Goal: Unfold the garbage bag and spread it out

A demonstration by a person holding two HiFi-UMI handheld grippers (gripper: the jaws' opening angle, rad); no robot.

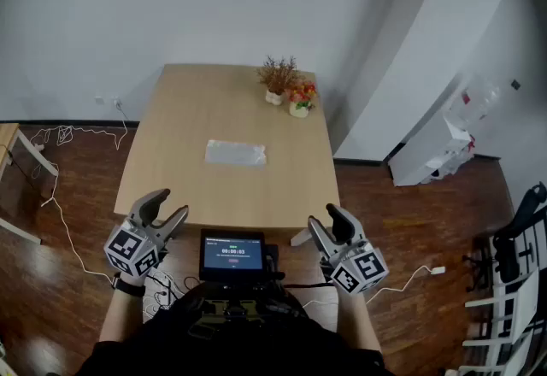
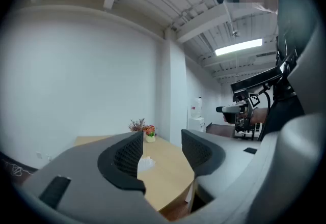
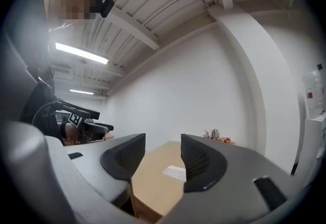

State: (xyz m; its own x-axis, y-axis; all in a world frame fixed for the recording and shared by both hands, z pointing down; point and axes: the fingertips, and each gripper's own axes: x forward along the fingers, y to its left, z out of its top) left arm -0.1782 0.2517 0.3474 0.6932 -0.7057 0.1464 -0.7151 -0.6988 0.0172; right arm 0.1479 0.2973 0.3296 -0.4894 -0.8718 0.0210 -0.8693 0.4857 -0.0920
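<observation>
Pale wood forms the top of the bench (image 1: 179, 161), and on it the garbage bag (image 1: 236, 153) lies as a flat, folded, whitish translucent rectangle. It sits ahead of both tools and well apart from them. The left hand-held gripper (image 1: 173, 203) hovers just short of the bench's near edge, with its jaws standing apart and nothing between the ribbed pads. From it the bag is forward and to its right. In the left gripper view the bag shows far off through the gap between the jaws, untouched. The right hand-held gripper (image 1: 323, 218) hangs near the bench's near right corner, over the wooden floor (image 1: 402, 229). Its jaws are likewise parted and empty, and the bag lies forward and to its left. In the right gripper view the bag is partly hidden behind the right-hand jaw. Farther ahead of the right hand-held gripper than the bag, two small pots stand close together near the bench's far edge. One holds a dried plant (image 1: 276, 75) and the other holds orange flowers (image 1: 300, 97). Between the two tools and close to the person's body sits a small dark screen (image 1: 232, 253). Thin white cables (image 1: 60, 195) trail over the floor out to the left of the left hand-held gripper.
</observation>
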